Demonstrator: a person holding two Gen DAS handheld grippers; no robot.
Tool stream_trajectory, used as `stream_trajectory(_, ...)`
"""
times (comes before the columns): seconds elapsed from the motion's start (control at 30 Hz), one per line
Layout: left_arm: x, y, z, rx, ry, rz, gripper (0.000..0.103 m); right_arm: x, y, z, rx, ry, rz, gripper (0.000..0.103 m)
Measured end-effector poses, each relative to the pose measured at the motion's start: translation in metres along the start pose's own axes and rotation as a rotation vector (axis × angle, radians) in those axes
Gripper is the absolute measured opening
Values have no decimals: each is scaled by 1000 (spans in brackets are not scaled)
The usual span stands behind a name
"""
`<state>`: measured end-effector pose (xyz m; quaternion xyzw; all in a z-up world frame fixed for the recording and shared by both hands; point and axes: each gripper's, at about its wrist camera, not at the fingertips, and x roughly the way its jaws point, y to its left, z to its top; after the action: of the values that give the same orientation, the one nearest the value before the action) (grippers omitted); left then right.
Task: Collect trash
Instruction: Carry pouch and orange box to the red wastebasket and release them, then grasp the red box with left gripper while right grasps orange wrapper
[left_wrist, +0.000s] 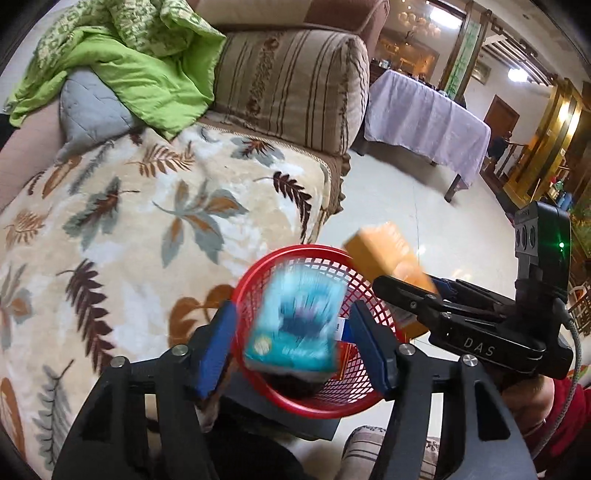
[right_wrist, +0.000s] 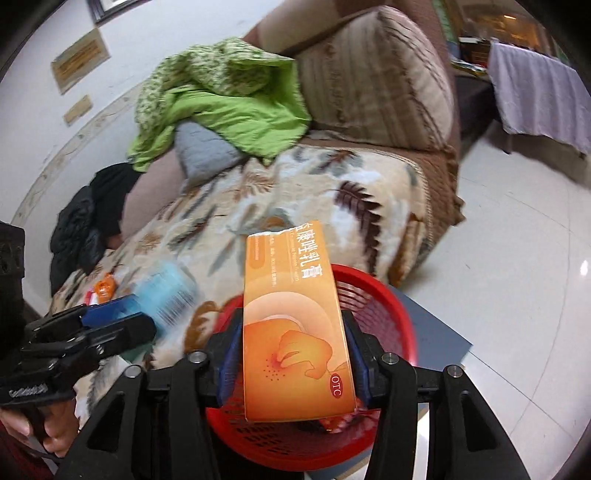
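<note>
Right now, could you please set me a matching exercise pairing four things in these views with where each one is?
Things:
1. blue packet
2. orange box
3. red basket
4. green quilt

Places:
a. heaped on the sofa
b. between the right gripper fingers
c. on a grey stand
d. between the left gripper fingers

Pairs: 1-d, 2-b, 3-c, 4-a
</note>
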<state>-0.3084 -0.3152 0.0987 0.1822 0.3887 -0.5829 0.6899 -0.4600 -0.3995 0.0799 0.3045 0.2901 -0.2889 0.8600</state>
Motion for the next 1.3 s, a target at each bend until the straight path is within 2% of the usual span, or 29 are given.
stream_trajectory(0.2,-12,12,-3,-40,-23,38,62,-5,-3,6,-5,-24,2,60)
stream_trajectory(0.4,-50,54,-17,-96,-80,142,64,13,44,15,-59,5,129,60)
stream_trajectory(0.57,-90,108,-39,-175,-117,279,65,42,112,18,-154,71,255,60)
stream_trajectory(0.73,-136,187,-71,-341,-171,406,67,76,197,17,-283,123,340,60)
stream_trajectory(0.93,-177,282,-109,-529,-233,579,69,126,290,19,-349,196,419,65)
stream_trajectory(1.0,-183,308,-120,-575,-239,608,69,151,323,21,-364,224,429,69)
stream_trajectory(1.13,-189,350,-140,-639,-241,662,69,202,376,22,-320,289,458,70)
stream_trajectory(1.2,-190,366,-145,-668,-247,686,69,231,400,17,-315,323,440,71)
stream_trajectory(1.3,-193,380,-148,-689,-267,678,69,270,421,9,-282,355,404,71)
